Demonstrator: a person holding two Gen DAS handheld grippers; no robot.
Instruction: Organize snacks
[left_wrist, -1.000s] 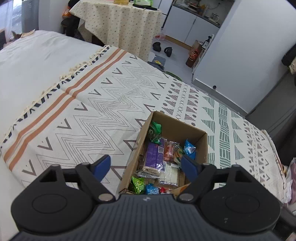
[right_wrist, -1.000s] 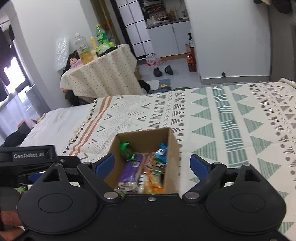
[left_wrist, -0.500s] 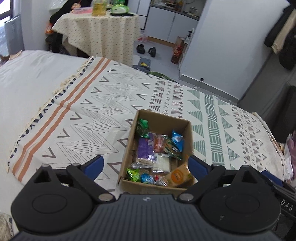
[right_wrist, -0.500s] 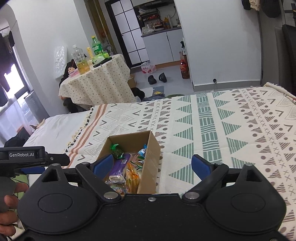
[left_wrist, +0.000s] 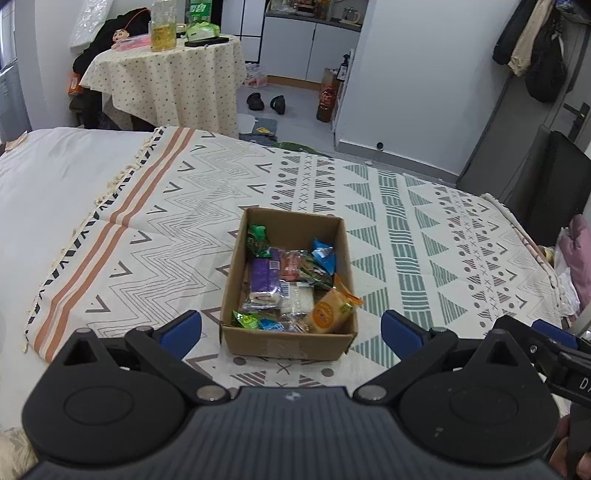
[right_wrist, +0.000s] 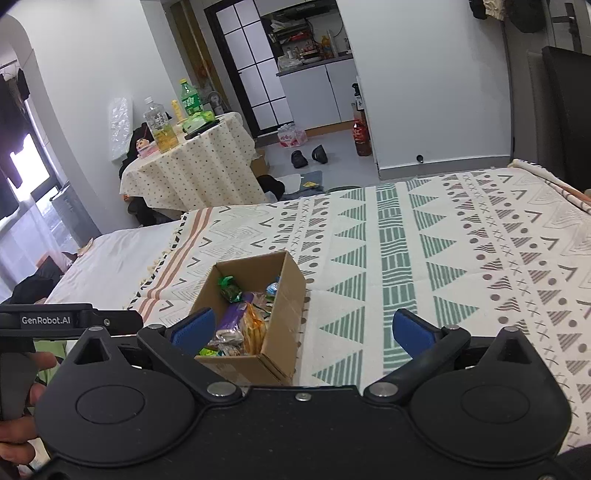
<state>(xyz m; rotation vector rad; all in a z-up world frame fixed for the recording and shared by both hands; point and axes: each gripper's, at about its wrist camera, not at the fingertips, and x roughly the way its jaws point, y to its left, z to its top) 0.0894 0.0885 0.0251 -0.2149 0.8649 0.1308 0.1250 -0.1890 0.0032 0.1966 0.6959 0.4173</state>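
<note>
An open cardboard box (left_wrist: 288, 344) sits on the patterned blanket (left_wrist: 406, 221) and holds several snack packets. Among them are a purple packet (left_wrist: 264, 275), an orange one (left_wrist: 328, 308), a blue one (left_wrist: 325, 254) and a green one (left_wrist: 256, 240). My left gripper (left_wrist: 291, 326) hovers open in front of the box, holding nothing. My right gripper (right_wrist: 303, 328) is also open and empty, with the box (right_wrist: 284, 317) low and left between its fingers. The purple packet (right_wrist: 234, 317) and orange packet (right_wrist: 255, 332) show there too.
A white sheet (left_wrist: 55, 177) covers the bed's left part. Beyond the bed stand a round table with a spotted cloth (left_wrist: 166, 85) and bottles, slippers (left_wrist: 266, 101) on the floor, and a dark chair (left_wrist: 554, 184) at right. A hand (right_wrist: 18, 406) holds the left gripper's handle.
Both grippers have drawn back and risen away from the box, which now looks smaller and farther off. Both stayed open, and the snacks in the box have not moved.
</note>
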